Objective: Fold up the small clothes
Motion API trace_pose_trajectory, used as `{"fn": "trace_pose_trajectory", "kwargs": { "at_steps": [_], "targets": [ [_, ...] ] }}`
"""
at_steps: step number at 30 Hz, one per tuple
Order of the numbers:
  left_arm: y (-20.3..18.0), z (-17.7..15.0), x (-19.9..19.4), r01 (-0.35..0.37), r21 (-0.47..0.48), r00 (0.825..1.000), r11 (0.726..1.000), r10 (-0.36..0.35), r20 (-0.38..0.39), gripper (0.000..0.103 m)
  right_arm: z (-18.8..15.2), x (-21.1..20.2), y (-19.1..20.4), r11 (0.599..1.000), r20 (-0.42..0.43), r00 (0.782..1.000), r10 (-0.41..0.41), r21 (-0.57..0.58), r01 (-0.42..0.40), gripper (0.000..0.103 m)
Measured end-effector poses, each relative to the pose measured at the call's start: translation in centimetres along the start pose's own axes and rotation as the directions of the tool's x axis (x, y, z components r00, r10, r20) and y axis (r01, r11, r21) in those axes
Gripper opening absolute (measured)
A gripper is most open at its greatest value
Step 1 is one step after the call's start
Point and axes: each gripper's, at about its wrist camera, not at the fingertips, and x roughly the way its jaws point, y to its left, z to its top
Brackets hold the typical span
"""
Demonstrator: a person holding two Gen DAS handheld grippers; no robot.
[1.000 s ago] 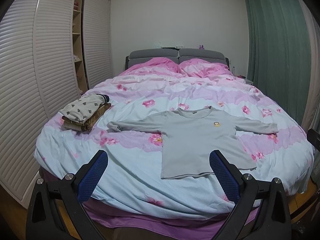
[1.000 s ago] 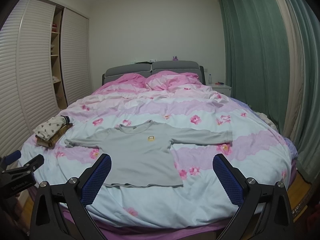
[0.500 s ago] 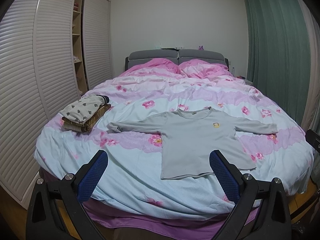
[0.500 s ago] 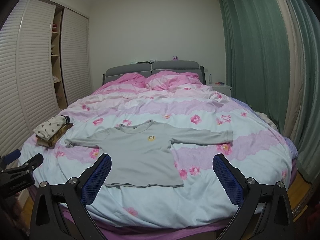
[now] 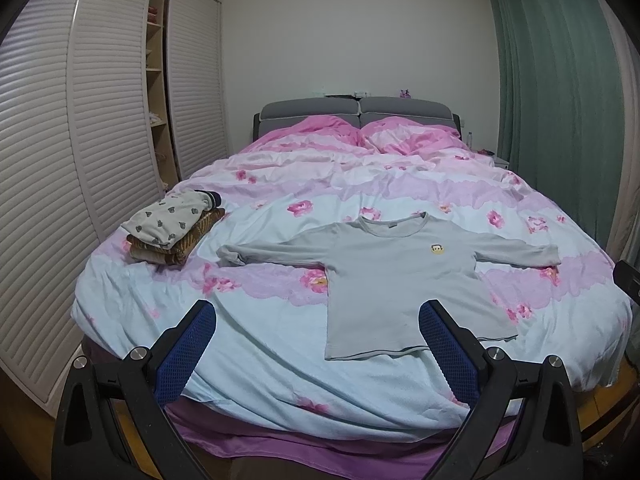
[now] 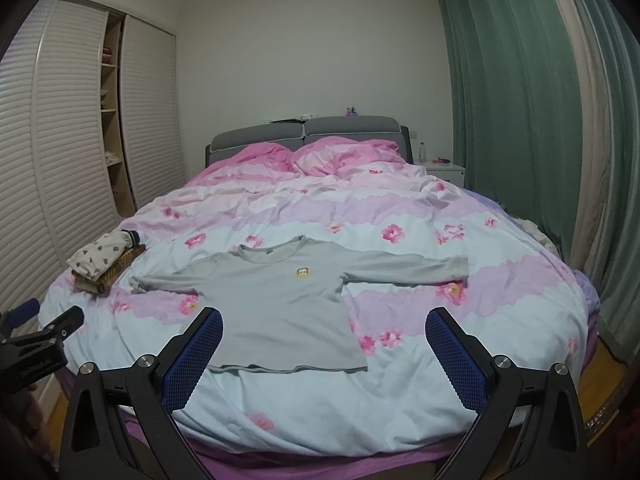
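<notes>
- The left gripper (image 5: 316, 312) is held above the foot of the bed, its two blue-padded fingers (image 5: 188, 354) spread wide apart with nothing between them.
- The right gripper (image 6: 324, 320) is held the same way just beside it, jaws wide and empty, also short of the mattress edge.
- In the right wrist view the left gripper shows as a black clamp at the far left edge, off the side of the bed.
- Past both grippers lies the grey long-sleeved shirt (image 5: 400, 276), spread flat and face up on the duvet (image 5: 280, 340), hem toward the foot, collar toward the headboard.
- Both sleeves are stretched straight out to the sides; the left cuff looks a little bunched.
- A small yellow cartoon patch (image 5: 437, 250) sits on the chest.
- Neither gripper touches the shirt.
- Off to the left, near the bed's side edge, is a stack of folded clothes (image 5: 174, 232): a white piece with dark heart shapes on top of brown patterned ones. It lies apart from the shirt's left sleeve.
- The duvet is pale blue and pink with flower prints, rumpled toward the pink pillows (image 5: 360, 140).
- Behind those stands a grey headboard (image 5: 356, 110).
- A louvred wardrobe (image 5: 108, 120) runs along the left wall, with an open shelf section.
- Green curtains (image 5: 556, 100) hang on the right.
</notes>
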Motion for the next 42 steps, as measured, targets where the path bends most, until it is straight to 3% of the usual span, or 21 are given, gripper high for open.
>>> {"fn": "trace_pose_trajectory", "kwargs": {
  "at_steps": [11, 42],
  "targets": [
    [-0.7, 0.5, 0.6, -0.005, -0.005, 1.0, 1.0, 0.005, -0.009, 0.103, 1.6, 0.6, -0.7, 1.0, -0.004, 1.0, -0.006, 0.016, 0.006, 0.103],
    [-3.5, 8.1, 6.7, 0.021, 0.017, 0.999, 1.0, -0.021, -0.033, 0.103, 9.0, 6.3, -2.6, 0.998, -0.017, 1.0, -0.016, 0.052, 0.016, 0.103]
  ]
}}
